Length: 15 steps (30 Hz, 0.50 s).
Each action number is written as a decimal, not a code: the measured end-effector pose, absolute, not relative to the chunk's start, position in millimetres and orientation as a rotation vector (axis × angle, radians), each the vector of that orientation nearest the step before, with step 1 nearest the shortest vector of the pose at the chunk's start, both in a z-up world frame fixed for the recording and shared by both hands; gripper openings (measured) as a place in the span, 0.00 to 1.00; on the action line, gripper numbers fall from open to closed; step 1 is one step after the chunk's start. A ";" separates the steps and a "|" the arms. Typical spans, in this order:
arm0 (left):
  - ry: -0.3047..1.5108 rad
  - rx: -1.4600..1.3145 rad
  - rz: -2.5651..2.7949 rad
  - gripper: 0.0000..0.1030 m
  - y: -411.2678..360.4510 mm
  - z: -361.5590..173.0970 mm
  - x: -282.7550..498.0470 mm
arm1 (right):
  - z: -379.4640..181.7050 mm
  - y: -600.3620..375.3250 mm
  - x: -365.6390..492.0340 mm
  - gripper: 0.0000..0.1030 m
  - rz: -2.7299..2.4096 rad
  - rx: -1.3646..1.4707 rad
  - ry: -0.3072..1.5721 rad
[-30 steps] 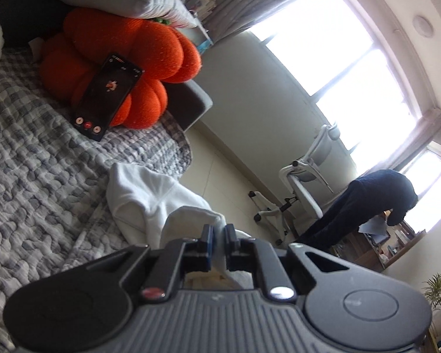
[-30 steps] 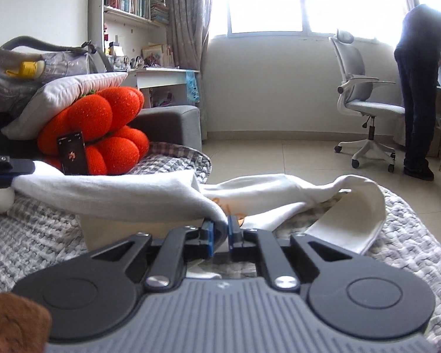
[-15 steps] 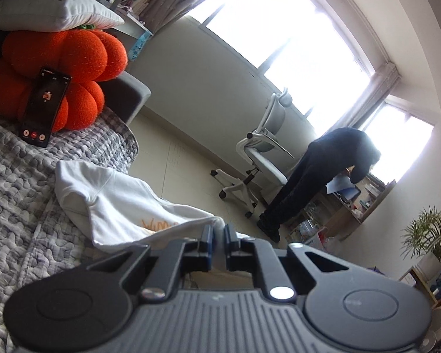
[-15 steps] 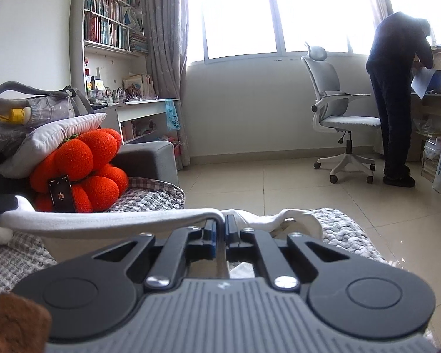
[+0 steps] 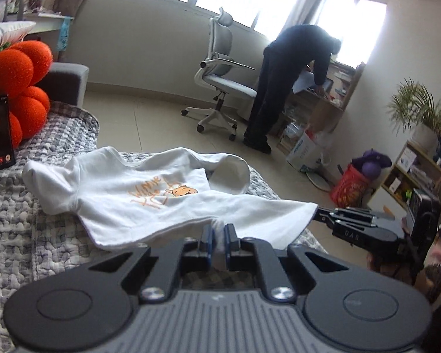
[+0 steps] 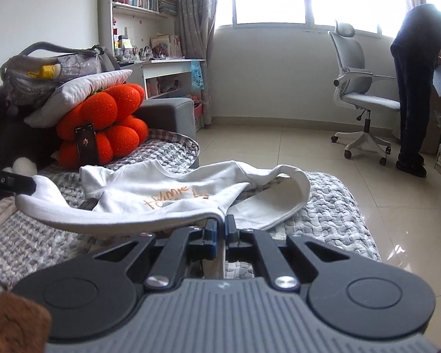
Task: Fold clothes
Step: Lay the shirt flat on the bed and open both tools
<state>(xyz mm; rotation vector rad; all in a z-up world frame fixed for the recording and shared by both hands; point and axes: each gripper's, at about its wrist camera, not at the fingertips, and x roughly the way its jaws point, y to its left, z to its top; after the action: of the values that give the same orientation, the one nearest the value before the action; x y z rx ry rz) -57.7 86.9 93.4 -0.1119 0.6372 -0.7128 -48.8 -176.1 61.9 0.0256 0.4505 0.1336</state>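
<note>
A white T-shirt [image 5: 150, 194] with an orange print lies front up on the grey checked bedspread [image 5: 20, 235]. Its hem is lifted and stretched between both grippers. My left gripper [image 5: 217, 232] is shut on the hem near one corner; in the right wrist view it shows at the left edge [image 6: 29, 184] holding that end. My right gripper [image 6: 220, 225] is shut on the hem of the T-shirt [image 6: 167, 194] at the other corner, and the left wrist view shows its fingertip [image 5: 316, 216] pinching that corner. One sleeve [image 6: 291, 194] curls up at the far right.
An orange plush cushion [image 6: 108, 123] with a phone [image 6: 86, 144] leaning on it sits at the bed's far left, under a pillow [image 6: 82, 88] and a bag [image 6: 53, 67]. Beyond the bed edge are tiled floor, an office chair [image 6: 364, 100] and a standing person [image 6: 417, 88].
Both grippers drew back and rose with the hem, pulling the bunched shirt out flat so its print shows. The left view rolled to near level.
</note>
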 end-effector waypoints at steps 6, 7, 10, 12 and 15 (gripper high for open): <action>0.652 0.022 -0.754 0.08 81.4 83.8 -64.1 | 61.9 -182.2 -63.0 0.03 0.197 -0.023 0.480; 0.666 0.039 -0.754 0.08 80.4 80.8 -62.8 | 62.0 -184.5 -63.9 0.03 0.200 -0.024 0.484; 0.705 0.046 -0.745 0.10 81.6 73.1 -56.9 | 62.2 -192.9 -65.5 0.03 0.207 -0.012 0.498; 0.709 0.021 -0.742 0.10 85.4 72.1 -54.1 | 62.1 -199.6 -66.1 0.03 0.211 0.014 0.505; 0.700 -0.029 -0.753 0.35 90.8 72.2 -52.2 | 59.6 -207.8 -63.3 0.09 0.205 0.061 0.503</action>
<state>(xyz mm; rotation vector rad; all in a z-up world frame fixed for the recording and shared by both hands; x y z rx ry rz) -52.2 90.8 72.2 -0.0285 0.6996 -0.7531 -63.3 -207.8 59.6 0.0614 0.5035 0.2053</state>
